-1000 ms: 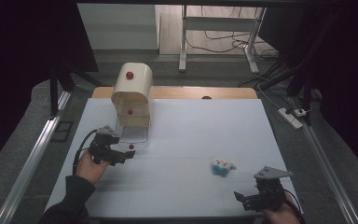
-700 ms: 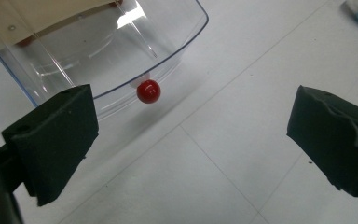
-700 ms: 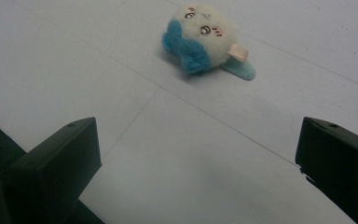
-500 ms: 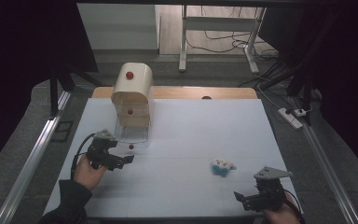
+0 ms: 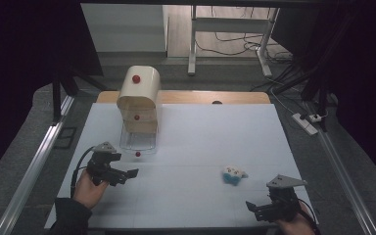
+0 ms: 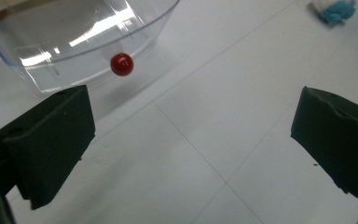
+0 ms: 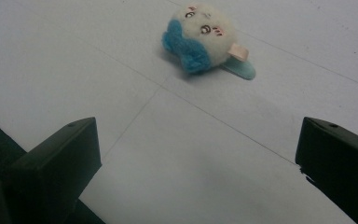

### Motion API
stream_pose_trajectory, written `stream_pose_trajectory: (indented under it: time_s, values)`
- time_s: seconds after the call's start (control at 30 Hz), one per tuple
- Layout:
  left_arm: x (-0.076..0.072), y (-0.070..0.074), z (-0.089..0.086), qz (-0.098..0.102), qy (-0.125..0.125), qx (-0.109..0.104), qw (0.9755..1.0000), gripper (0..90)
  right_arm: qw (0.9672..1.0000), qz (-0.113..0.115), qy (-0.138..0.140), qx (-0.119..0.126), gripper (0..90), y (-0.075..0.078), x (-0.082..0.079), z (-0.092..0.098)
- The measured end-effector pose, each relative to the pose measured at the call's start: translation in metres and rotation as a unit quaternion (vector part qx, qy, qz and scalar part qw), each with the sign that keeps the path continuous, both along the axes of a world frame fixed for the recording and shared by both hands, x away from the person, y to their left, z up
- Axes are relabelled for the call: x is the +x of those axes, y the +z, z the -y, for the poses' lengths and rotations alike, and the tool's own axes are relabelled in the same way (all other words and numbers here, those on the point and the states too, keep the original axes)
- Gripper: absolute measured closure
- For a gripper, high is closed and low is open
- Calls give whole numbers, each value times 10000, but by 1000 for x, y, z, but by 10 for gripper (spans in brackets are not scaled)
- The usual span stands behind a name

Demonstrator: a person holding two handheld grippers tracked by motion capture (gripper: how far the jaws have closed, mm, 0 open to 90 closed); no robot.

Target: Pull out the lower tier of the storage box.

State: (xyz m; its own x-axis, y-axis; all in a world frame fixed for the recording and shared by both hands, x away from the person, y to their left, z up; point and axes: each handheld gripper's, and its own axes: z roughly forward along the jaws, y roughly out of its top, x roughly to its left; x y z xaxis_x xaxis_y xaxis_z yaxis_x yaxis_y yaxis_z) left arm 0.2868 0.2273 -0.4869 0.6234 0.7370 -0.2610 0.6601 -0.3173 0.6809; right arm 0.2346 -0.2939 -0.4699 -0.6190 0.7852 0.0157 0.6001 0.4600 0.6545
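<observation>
The left gripper [image 6: 193,135], jaws spread and empty, faced the red knob [image 6: 121,64] of the clear drawer [image 6: 74,37]. The right gripper [image 7: 200,158], likewise spread, lay near the plush toy [image 7: 200,39] toward the table's near-right corner.

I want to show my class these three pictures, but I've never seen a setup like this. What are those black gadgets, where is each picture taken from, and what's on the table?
A person sits at a white table with a hand-held gripper in each hand: left hand-held gripper, right hand-held gripper. One picture looks down from above; the other two come from cameras riding on the grippers. Both stand open and hold nothing. On the table stand a small cream drawer cabinet, its clear bottom drawer pulled out, with red knobs, and a small blue-and-white plush toy.
</observation>
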Motion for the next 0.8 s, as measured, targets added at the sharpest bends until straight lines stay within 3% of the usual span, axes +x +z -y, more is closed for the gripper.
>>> stream_pose_trajectory:
  time_s: [0.33,0.8]
  values:
    - [-14,0,-5,-33,-38,-67,10000,0,10000,1,-3,-29,0,0,0,0]
    - [-35,1,-20,-3,45,-351,9994,0,10000,-8,-29,-5,0,0,-1,0]
